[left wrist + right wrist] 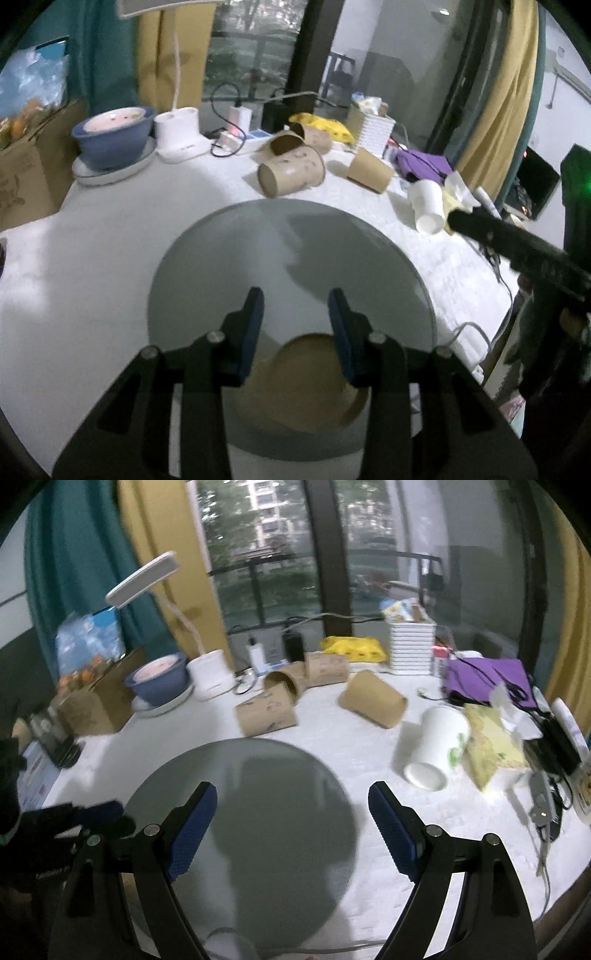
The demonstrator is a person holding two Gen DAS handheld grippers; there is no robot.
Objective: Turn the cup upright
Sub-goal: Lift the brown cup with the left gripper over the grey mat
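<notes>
The brown cup [306, 384] sits on the grey disc [229, 258] directly under the left tongs [295, 306], whose half-open jaws straddle it without clearly gripping; these tongs are much nearer. The right tongs [291, 805] hang wide and empty over the disc. The tongs hide the cup's rim and axis, so its orientation is unclear.

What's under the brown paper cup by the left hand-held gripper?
The brown paper cup rests on the round grey glass disc; its contact patch is hidden by the cup and gripper fingers.
</notes>
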